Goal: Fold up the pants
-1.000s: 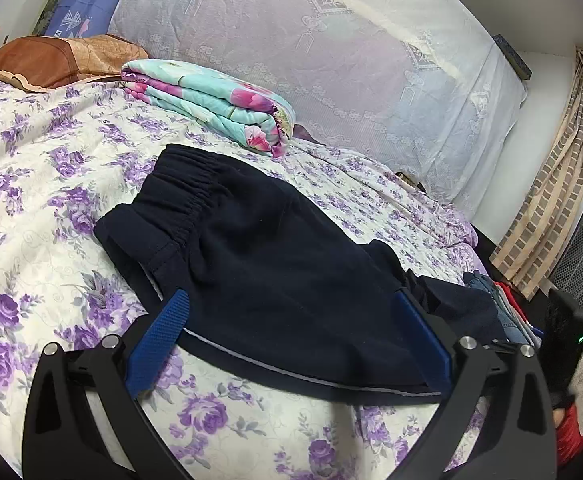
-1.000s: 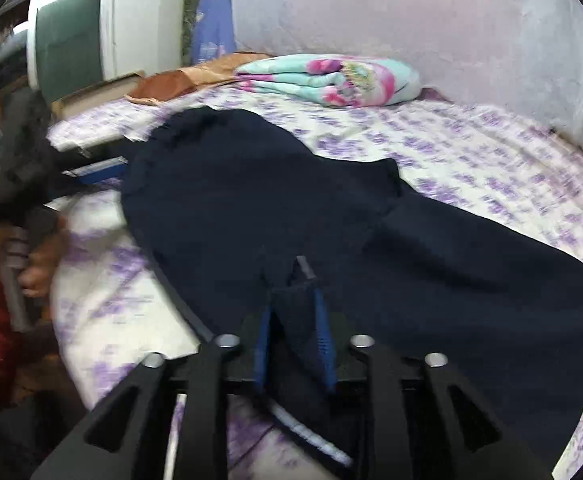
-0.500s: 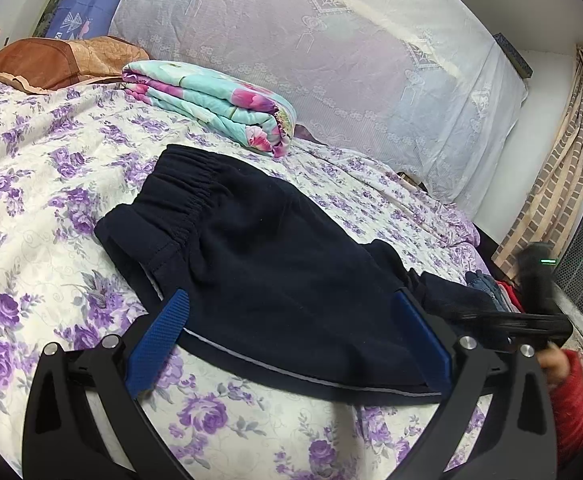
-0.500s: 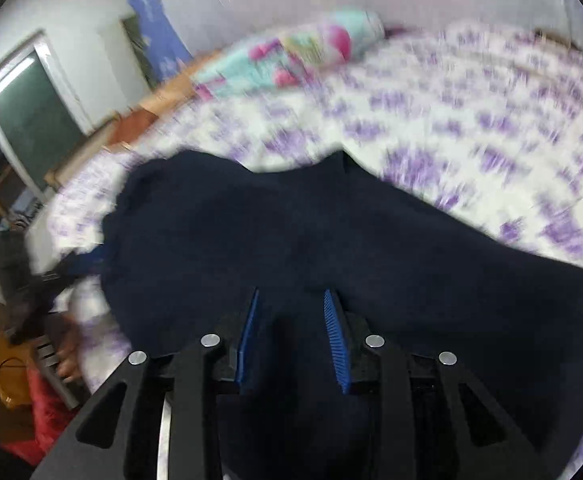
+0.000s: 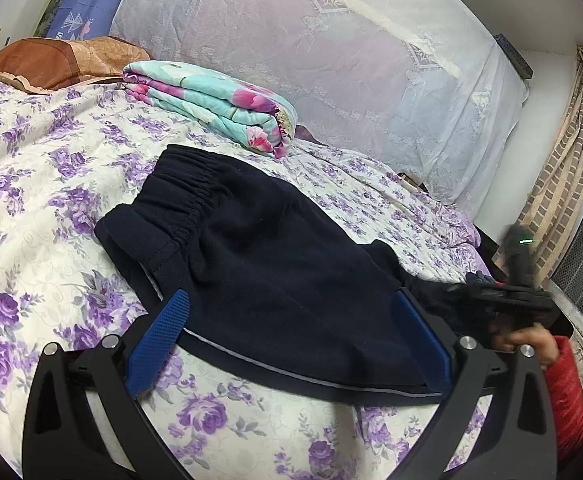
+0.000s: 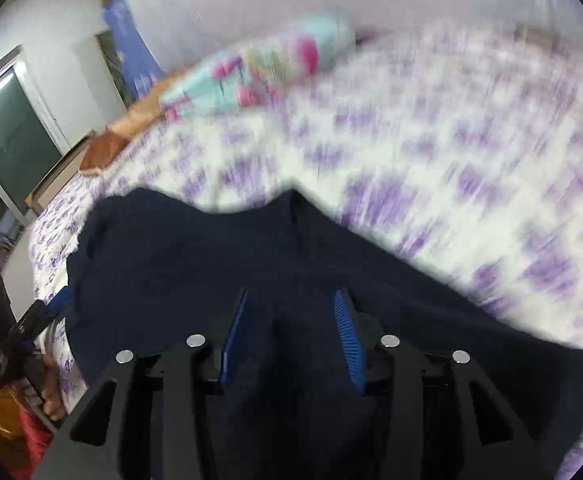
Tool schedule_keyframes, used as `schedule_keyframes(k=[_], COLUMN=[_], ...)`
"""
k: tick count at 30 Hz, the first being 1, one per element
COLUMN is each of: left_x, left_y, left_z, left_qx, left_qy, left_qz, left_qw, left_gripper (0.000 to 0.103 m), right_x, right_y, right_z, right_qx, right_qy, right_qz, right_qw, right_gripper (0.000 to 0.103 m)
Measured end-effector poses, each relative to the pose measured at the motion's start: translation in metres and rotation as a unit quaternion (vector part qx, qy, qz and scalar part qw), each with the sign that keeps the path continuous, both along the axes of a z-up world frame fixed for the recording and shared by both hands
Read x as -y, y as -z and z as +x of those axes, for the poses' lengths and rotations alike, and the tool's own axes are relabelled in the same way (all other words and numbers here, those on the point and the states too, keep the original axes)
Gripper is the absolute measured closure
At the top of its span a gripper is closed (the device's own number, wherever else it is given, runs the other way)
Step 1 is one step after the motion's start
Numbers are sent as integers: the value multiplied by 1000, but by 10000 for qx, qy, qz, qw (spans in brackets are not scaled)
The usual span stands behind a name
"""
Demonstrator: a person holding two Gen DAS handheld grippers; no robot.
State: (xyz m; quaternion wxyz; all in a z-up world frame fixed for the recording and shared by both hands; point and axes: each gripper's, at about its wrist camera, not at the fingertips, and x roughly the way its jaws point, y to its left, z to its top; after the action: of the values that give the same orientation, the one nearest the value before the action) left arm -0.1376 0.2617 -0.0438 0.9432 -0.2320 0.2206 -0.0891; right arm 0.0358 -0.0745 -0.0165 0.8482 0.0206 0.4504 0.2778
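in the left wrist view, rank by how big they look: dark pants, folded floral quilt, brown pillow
1. dark pants, by far the largest, though nearest the camera.
2. folded floral quilt.
3. brown pillow, close to the quilt in looks and farther off, so that order is unsure.

We see no words, numbers or brand names we can read anywhere. The only sign is a small green light [image 5: 525,241] on a black handle, past the pants' [image 5: 275,272] far end.
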Motion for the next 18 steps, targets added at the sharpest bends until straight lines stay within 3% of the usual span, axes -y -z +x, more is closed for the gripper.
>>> schedule_keyframes(k=[3, 5, 7, 9, 11, 13, 14, 15, 16, 17, 18], left_x=[-3, -4, -2, -2, -2, -1, -1, -1, -1, 0, 0], left_y=[1, 2, 1, 1, 1, 1, 1, 1, 1, 1, 1], left_z=[-2, -1, -1, -1, -1, -1, -1, -1, -1, -1, -1], left_qx=[49, 54, 40, 37, 49, 50, 49, 49, 43, 38, 34], left_qy=[28, 36, 19, 21, 30, 33, 31, 31, 28, 23, 20], left_qz=[-107, -151, -106, -85, -127, -127, -125, -125, -119, -108, -100], left_qw=[9999, 9999, 9999, 10000, 9999, 9999, 9999, 9999, 9999, 9999, 9999], left_gripper=[5, 5, 5, 5, 5, 5, 5, 5, 5, 5, 5], right_x=[-15, -22, -30, -39, -51, -51, -46, -41, -28, -18, -8], right_y=[5, -5, -18, -20, -9, -3, -3, -4, -3, -4, -8], right_z=[9, 0, -12, -11, 7, 32, 44, 55, 65, 69, 67], right_qx=[139, 363, 625, 244, -465, -377, -118, 42, -65, -198, -217], right_qy=[-113, -64, -350, -611, -742, -268, 49, 252, 519, 735, 977], right_qz=[-48, -193, 47, 424, 690, 241, -196, -430, -361, -131, 75], right_qw=[9998, 9991, 9974, 9969, 9938, 9986, 9997, 9987, 9980, 9970, 9950], right_gripper=[46, 46, 46, 46, 50, 50, 68, 94, 96, 88, 72])
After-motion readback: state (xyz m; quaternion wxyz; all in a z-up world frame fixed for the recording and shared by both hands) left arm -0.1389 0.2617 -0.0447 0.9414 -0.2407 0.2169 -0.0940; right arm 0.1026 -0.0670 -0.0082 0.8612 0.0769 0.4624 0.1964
